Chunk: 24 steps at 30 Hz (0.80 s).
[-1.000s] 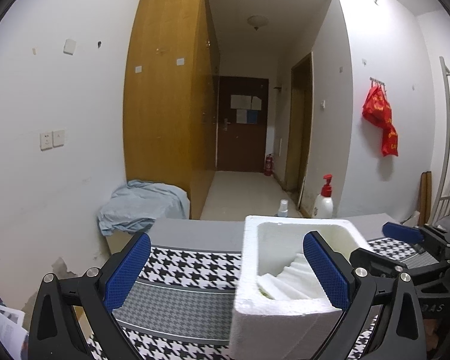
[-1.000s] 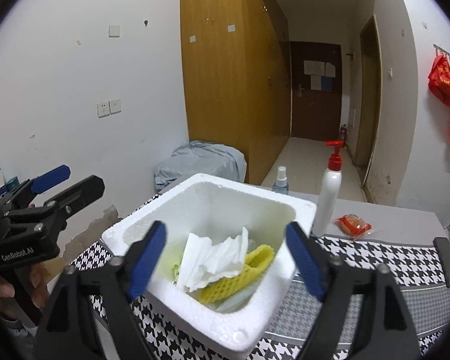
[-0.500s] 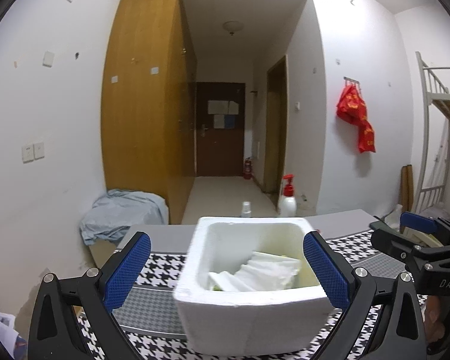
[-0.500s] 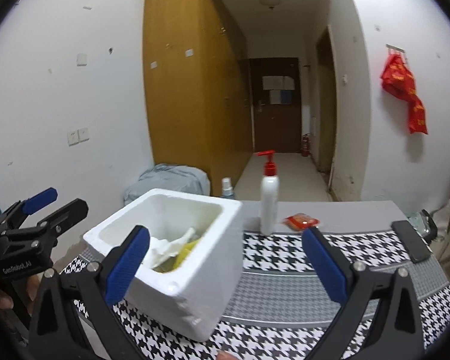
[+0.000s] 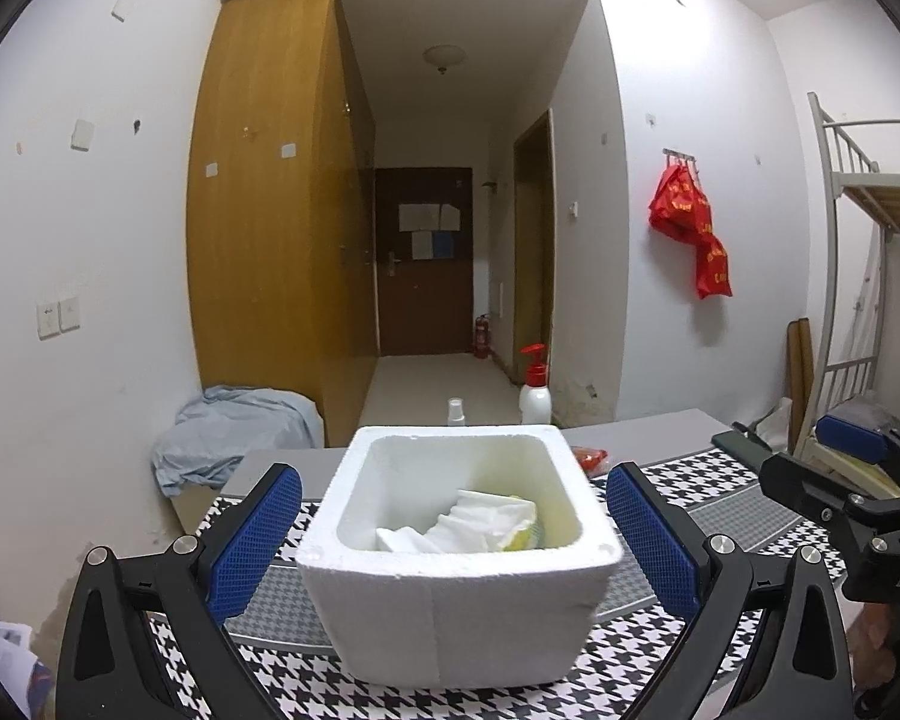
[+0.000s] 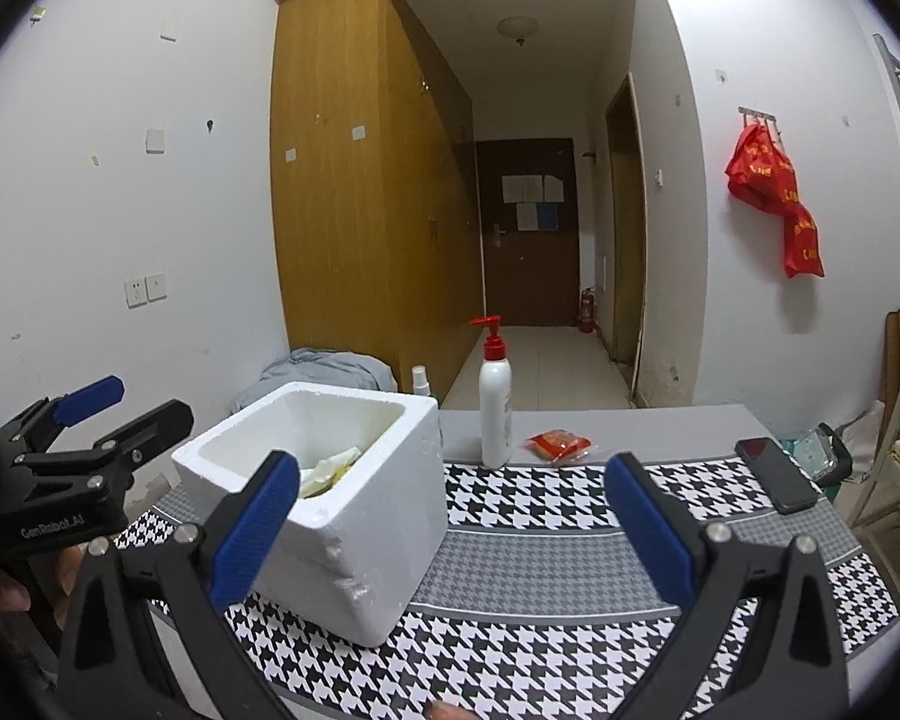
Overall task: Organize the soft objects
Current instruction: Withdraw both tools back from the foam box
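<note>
Both grippers wide open, foam box in front of them

Now the left gripper (image 5: pixel 453 531) is held low over the table, pointing slightly downward along the houndstooth mat (image 6: pixel 570 546). Its jaws stand wide apart, one blue pad on each side of the white foam box (image 5: pixel 456 612), which sits on the mat centred between them; the pads do not press on its walls and hold nothing. Inside the box lie crumpled white tissues (image 5: pixel 480 525) with a yellow soft piece (image 5: pixel 525 531) against the right inner wall.

The right gripper (image 6: pixel 450 531) is also tilted a little downward, with its jaws spread as wide as they go after just opening, and nothing between them but bare mat. From its view the box stands to the left, partly behind the left pad. A hand (image 6: pixel 6 588) grips the left gripper's body at the left edge of that view.

Beyond the box stand a white pump bottle (image 6: pixel 495 414) with a red top and a small spray bottle (image 6: pixel 421 383). A red packet (image 6: pixel 561 444) lies near the pump bottle, and a dark phone (image 6: pixel 777 474) rests near the table's right side.
</note>
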### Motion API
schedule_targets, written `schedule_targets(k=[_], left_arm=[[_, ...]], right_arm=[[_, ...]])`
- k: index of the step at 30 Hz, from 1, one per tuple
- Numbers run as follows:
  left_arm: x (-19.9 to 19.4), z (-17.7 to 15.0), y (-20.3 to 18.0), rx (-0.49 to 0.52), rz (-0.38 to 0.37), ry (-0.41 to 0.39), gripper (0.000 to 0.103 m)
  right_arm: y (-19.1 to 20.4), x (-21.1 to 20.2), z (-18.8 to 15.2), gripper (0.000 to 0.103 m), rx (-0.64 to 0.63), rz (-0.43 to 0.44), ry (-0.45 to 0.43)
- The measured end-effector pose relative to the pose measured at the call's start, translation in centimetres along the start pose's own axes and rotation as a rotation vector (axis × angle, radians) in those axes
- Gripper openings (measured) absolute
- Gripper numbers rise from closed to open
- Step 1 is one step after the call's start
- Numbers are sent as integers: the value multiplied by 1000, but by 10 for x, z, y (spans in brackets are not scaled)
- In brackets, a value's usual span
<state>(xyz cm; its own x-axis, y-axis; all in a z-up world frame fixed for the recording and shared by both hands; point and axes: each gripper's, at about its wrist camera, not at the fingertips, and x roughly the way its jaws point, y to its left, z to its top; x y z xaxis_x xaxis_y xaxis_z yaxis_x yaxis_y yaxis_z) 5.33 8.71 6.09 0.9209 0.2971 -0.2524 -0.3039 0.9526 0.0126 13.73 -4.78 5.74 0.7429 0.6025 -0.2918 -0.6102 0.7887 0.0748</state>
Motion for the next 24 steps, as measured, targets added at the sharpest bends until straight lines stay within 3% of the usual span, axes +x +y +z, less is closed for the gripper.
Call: schedule_targets(k=[6, 24], left_arm=[[-17, -5, -9, 16, 17, -16, 102], [-62, -28, -28, 27, -38, -76, 102]], right_arm=[[-2, -22, -8, 103, -1, -4, -41], [-4, -64, -36, 103, 14, -16, -87]])
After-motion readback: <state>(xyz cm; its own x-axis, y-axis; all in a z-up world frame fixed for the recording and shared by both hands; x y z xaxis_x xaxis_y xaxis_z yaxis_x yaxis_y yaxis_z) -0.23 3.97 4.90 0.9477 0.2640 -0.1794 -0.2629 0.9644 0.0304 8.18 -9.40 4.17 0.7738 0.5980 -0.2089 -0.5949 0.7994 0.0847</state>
